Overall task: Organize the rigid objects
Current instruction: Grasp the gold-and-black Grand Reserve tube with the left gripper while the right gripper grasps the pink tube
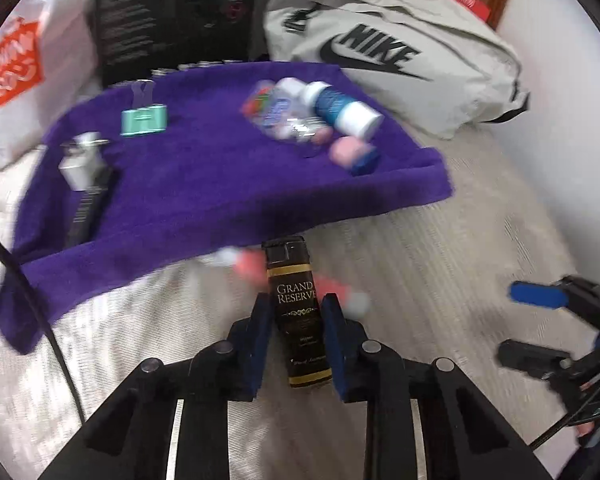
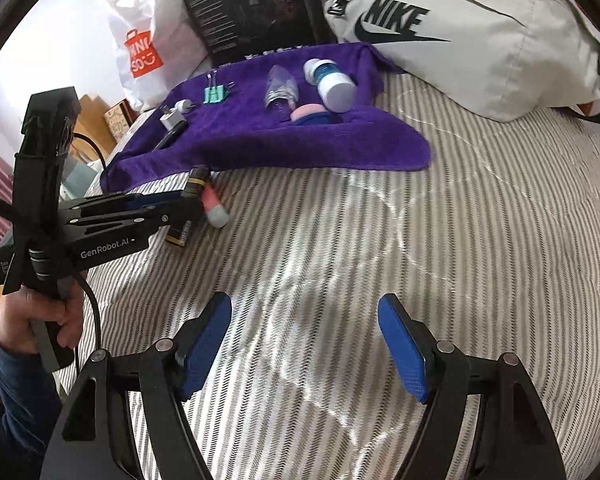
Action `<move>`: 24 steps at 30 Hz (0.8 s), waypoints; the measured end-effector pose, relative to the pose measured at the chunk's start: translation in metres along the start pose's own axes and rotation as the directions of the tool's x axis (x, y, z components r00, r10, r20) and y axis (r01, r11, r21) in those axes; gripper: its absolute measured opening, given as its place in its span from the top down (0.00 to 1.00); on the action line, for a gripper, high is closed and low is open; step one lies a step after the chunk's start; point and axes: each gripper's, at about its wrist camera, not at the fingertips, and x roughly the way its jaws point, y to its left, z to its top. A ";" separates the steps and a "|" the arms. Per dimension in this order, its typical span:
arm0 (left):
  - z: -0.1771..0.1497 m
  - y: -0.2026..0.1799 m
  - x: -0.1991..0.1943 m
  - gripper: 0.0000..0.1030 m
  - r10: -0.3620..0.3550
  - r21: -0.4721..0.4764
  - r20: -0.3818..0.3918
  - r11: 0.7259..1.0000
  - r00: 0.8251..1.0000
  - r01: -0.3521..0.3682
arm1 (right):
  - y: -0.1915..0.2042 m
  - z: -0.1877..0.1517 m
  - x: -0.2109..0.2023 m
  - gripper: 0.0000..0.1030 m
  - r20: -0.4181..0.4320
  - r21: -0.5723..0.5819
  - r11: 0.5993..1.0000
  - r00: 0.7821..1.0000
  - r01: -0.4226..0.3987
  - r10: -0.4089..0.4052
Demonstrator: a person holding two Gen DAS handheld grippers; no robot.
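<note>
Two grippers over a striped bed (image 2: 380,220), one already clamped on a dark tube.

Largest first: the bed carries a purple towel (image 1: 204,168) at 12 o'clock in the left wrist view, with a grey bag (image 1: 380,48) behind it at 1 o'clock. On the towel lie a white bottle (image 1: 348,110), a clear pouch (image 1: 280,112), a green clip (image 1: 144,119) at 11 o'clock and a charger (image 1: 82,164) at 10 o'clock. The left gripper (image 1: 296,320) has its pads pressed on the tube (image 1: 296,300), which sits just off the towel's near edge, beside a pink-and-white tube (image 2: 214,206). The right gripper (image 2: 304,344) hangs over bare bedding, fingers wide apart, holding nothing. This looks like the pickup step; next, I judge, the tube needs lifting toward 12 o'clock and setting down on free towel.
</note>
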 end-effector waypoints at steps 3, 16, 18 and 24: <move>-0.011 0.018 -0.007 0.77 0.049 0.009 -0.014 0.999 0.999 -0.049 | 0.005 0.001 0.002 0.27 -0.004 -0.014 1.000 1.000 -0.007 0.007; -0.030 0.037 -0.014 0.68 0.185 0.041 -0.003 0.982 0.983 -0.185 | 0.038 0.016 0.024 0.27 -0.024 -0.090 0.995 0.999 -0.030 0.028; -0.030 0.040 -0.013 0.68 0.173 0.025 -0.003 0.985 0.985 -0.173 | 0.044 0.023 0.033 0.27 -0.026 -0.114 0.993 0.999 -0.026 0.023; -0.039 0.051 -0.022 0.78 0.163 0.007 -0.012 0.987 0.987 -0.163 | 0.070 0.045 0.061 0.28 -0.021 -0.237 0.971 1.000 -0.017 0.013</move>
